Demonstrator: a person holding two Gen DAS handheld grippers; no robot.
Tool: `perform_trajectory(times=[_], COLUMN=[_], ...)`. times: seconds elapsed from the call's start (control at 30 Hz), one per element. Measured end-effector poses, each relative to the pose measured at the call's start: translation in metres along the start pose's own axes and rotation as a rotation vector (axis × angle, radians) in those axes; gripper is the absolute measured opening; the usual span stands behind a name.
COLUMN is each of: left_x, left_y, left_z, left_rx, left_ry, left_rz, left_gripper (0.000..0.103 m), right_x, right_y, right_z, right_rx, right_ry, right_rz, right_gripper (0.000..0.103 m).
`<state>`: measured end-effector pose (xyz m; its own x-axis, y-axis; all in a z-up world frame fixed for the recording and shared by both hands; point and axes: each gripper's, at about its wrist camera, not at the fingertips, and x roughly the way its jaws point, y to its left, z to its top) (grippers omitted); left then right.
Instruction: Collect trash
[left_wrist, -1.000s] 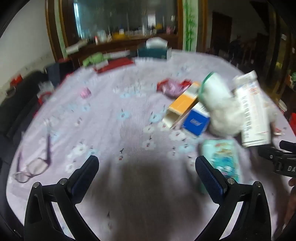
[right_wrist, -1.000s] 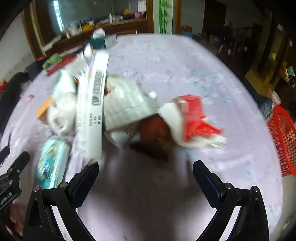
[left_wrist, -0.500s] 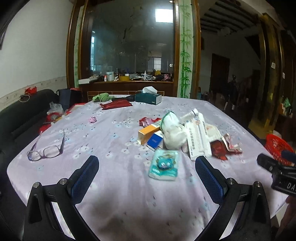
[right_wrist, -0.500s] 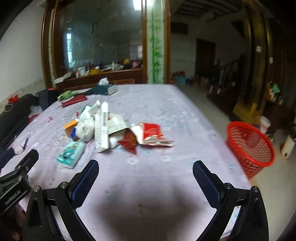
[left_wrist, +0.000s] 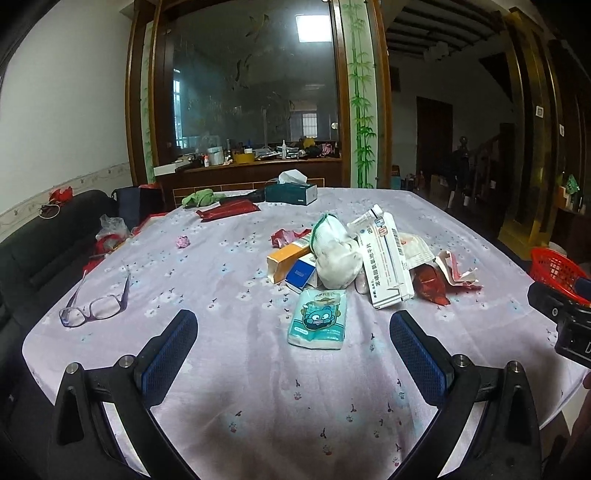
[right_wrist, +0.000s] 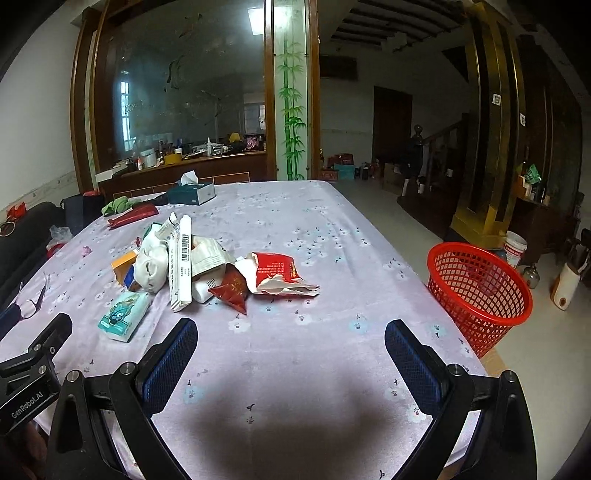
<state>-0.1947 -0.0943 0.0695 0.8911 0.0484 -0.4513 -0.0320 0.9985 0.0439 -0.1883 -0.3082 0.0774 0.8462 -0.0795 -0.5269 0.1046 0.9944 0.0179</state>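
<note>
— Both of your grippers have pulled back from the trash since a second ago: the pile that filled the upper right of the left wrist view, blurred, now sits sharp at centre frame on the table (left_wrist: 229, 362).

— And half a second ago?

— Little has changed since then; the framing is about the same, and nothing in the pile has shifted. Your left gripper (left_wrist: 293, 347) hangs over the near edge with its fingers wide apart and nothing between them. Your right gripper (right_wrist: 290, 354) is spread just as wide and is empty too.

— Where is the trash?

— In the left wrist view, the tissue pack (left_wrist: 318, 319) lies nearest you at centre frame, apart from the heap. Behind it are the white bag (left_wrist: 338, 254), the orange box (left_wrist: 286, 258) and blue box (left_wrist: 301, 273) to its left, and the long white box (left_wrist: 388, 266) leaning to its right. The dark red wrapper (left_wrist: 430, 284) lies right of that.

— And the basket?

— In the right wrist view, the red basket (right_wrist: 480, 291) stands on the floor at the right of the frame, off the table's right edge, well apart from the pile. The torn red packet (right_wrist: 280, 275) is the piece nearest to it. The glasses (left_wrist: 98, 302) rest at left of the left view.
</note>
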Motion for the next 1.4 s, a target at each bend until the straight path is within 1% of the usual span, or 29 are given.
perform_trajectory(times=[0.17, 0.47, 1.1, 1.4], left_x=[0.000, 0.002, 0.005, 0.011], left_y=[-0.006, -0.011, -0.012, -0.007], left_z=[-0.003, -0.002, -0.002, -0.003], left_rx=[0.017, 0.028, 0.033, 0.035], left_ry=[0.008, 0.014, 0.029, 0.046], left_rz=[-0.001, -0.007, -0.012, -0.009], left_gripper=[0.103, 0.103, 0.103, 0.103], right_x=[0.003, 0.002, 0.002, 0.008], right_y=[-0.003, -0.001, 0.001, 0.003], right_z=[-0.002, -0.002, -0.003, -0.004], right_rx=[0.003, -0.003, -0.003, -0.007], right_ry=[0.012, 0.005, 0.007, 0.022], right_rz=[0.004, 0.002, 0.002, 0.014], right_gripper=[0.103, 0.103, 0.103, 0.103])
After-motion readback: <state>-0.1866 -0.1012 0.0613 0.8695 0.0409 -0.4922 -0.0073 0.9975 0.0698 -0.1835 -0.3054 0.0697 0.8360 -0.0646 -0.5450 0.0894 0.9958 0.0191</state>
